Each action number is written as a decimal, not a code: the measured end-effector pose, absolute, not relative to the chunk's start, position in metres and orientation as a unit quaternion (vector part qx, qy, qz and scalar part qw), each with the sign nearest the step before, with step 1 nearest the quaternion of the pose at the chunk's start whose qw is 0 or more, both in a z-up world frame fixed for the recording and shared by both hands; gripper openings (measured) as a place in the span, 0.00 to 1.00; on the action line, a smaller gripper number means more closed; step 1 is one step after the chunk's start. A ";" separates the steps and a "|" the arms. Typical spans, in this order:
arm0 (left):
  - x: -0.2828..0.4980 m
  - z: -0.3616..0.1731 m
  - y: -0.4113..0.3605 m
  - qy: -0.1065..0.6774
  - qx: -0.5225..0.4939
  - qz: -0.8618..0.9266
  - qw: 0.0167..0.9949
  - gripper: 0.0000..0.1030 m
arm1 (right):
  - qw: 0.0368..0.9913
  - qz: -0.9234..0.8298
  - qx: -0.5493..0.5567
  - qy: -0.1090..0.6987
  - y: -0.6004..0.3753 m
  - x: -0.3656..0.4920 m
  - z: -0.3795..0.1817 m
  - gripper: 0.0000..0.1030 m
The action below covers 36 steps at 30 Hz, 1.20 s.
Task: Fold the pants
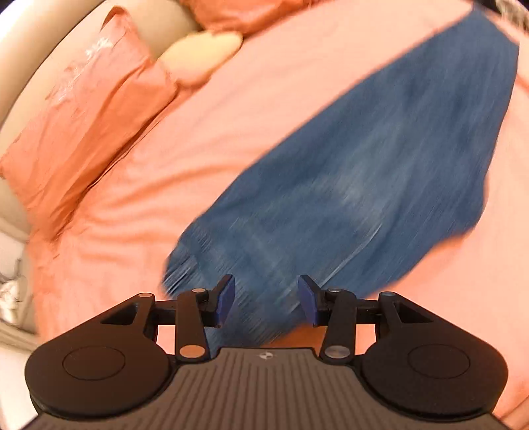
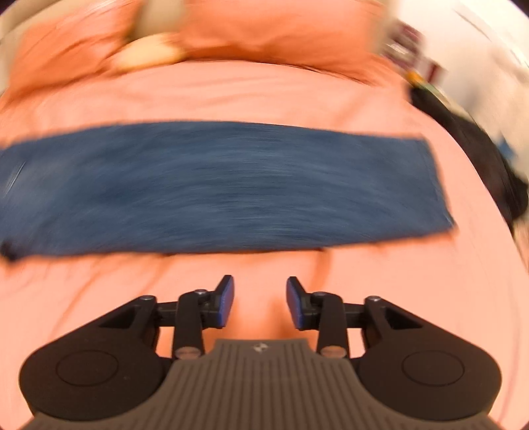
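Both views motion-blurred. Left tongs (image 1: 266, 299), right tongs (image 2: 260, 302) apart, empty. Pants (image 2: 215, 188) seemingly folded lengthwise, waist cut off.

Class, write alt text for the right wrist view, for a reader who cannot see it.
A long blue denim pair of pants, folded into a narrow strip, lies flat across a salmon-pink bedsheet. The black right gripper hovers over bare sheet nearer the camera, jaws open and empty. Orange pillows sit beyond; the picture is motion-blurred.
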<state>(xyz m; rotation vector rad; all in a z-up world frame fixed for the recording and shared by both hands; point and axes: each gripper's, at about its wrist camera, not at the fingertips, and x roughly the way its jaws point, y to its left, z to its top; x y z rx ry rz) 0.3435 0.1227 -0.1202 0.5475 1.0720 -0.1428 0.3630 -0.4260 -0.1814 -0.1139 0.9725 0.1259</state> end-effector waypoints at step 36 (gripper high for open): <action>0.596 -0.267 -0.146 0.491 0.280 -0.057 0.823 0.12 | 0.821 -0.124 0.414 0.373 -0.701 0.523 -0.300 0.17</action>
